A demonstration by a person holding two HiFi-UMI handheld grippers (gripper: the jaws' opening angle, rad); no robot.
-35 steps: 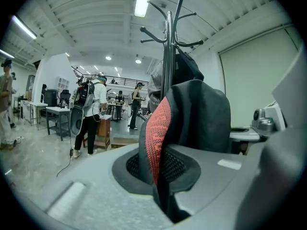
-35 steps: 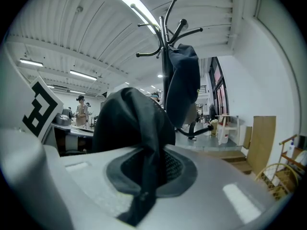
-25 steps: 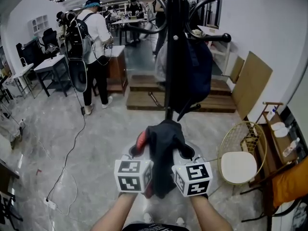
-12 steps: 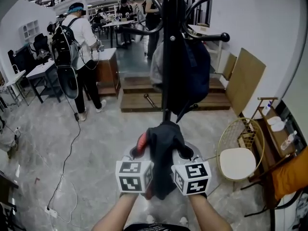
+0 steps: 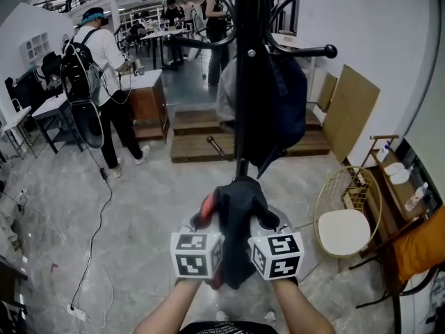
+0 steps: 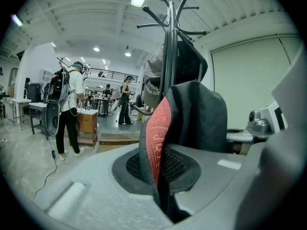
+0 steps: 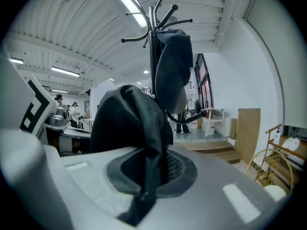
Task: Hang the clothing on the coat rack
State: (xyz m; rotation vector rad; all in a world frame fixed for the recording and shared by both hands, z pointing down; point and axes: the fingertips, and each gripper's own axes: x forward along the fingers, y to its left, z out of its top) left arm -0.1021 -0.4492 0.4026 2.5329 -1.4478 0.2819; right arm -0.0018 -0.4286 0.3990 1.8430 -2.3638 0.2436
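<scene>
A dark garment with a red mesh patch is bunched between my two grippers, held up in front of the black coat rack. My left gripper is shut on the garment at its red part. My right gripper is shut on the same garment at its dark side. The rack's pole rises just beyond, with curved hooks at the top. A dark jacket and a grey piece hang on the rack.
A gold wire chair with a white seat stands to the right, next to a wooden shelf. A wooden platform lies behind the rack. A person with a backpack stands at the left by desks, and a cable runs along the floor.
The view has crept slightly nearer the rack and the person at the left has shifted further left. Both grippers still hold the garment the same way.
</scene>
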